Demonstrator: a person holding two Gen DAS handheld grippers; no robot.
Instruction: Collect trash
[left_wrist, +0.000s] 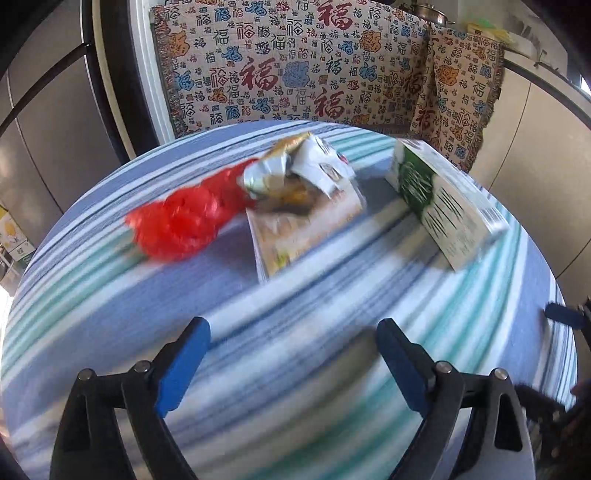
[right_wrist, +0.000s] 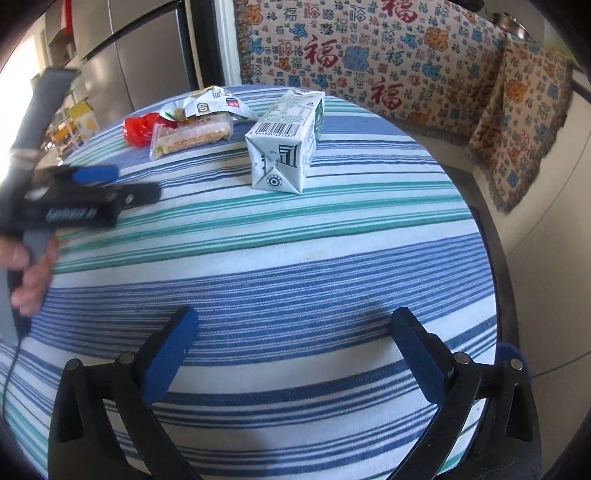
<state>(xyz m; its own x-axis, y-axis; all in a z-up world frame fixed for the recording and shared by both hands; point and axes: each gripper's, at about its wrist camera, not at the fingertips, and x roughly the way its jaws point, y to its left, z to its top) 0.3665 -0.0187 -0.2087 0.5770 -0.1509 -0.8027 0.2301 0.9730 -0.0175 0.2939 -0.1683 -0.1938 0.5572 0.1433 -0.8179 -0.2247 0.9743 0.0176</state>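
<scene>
- Overhead, roughly: round table (right_wrist: 295, 280) under a blue, white and green striped cloth, seen from two cameras riding on hand-held grippers.
- Landmark: white-and-green drink carton (right_wrist: 286, 140), lying on its side at the far part of the table, long axis running away from the right gripper, folded end and barcode facing it.
- Left of the carton, close beside but apart: heap of wrappers, with a flat snack packet (right_wrist: 192, 138), a torn crumpled foil wrapper (right_wrist: 210, 105) resting on top, and a red mesh bag (right_wrist: 138, 129) touching the packet's far left side.
- Right gripper (right_wrist: 295, 325): jaws spread wide, blue pads apart, nothing between them, poised over bare cloth well short of the carton, which lies straight ahead and slightly left.
- Left gripper (left_wrist: 293, 334): jaws also parted and empty, aimed down at the cloth; wrapper heap ahead, carton (left_wrist: 443, 206) off to its right. Left-wrist view blurred.
- From the right-wrist view, left gripper and the hand (right_wrist: 29, 273) holding it sit at the left edge, nearer the heap than the carton.
- Likely split: right side for the carton, gripping across its narrow width; left side for the wrappers.
- No bin or bag for the trash in sight.
</scene>
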